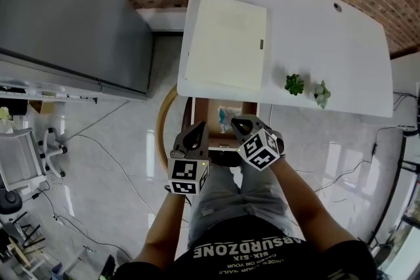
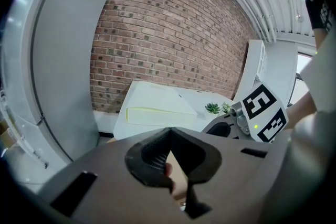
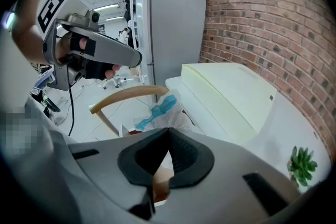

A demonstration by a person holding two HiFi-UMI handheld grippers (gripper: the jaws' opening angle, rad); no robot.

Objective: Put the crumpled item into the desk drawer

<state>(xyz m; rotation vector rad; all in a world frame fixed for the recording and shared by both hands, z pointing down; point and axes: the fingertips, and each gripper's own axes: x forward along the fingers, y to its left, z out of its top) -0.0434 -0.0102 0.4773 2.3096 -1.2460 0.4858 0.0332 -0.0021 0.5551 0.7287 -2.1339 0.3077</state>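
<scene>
Head view shows the crumpled blue-and-white wrapper (image 1: pixel 226 117) lying inside the open drawer (image 1: pixel 244 108) under the white bench (image 1: pixel 328 49), so the putting-in looks done, with the left gripper (image 1: pixel 197 130) and right gripper (image 1: pixel 240 122) hovering at the drawer's front, fingers pinched together on nothing.

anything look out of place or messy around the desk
Only the brown desk drawer, pulled open under the white desk, with a crumpled white-and-blue plastic wrapper lying in it. The cream pad and two small green plants sit tidy on top.
</scene>
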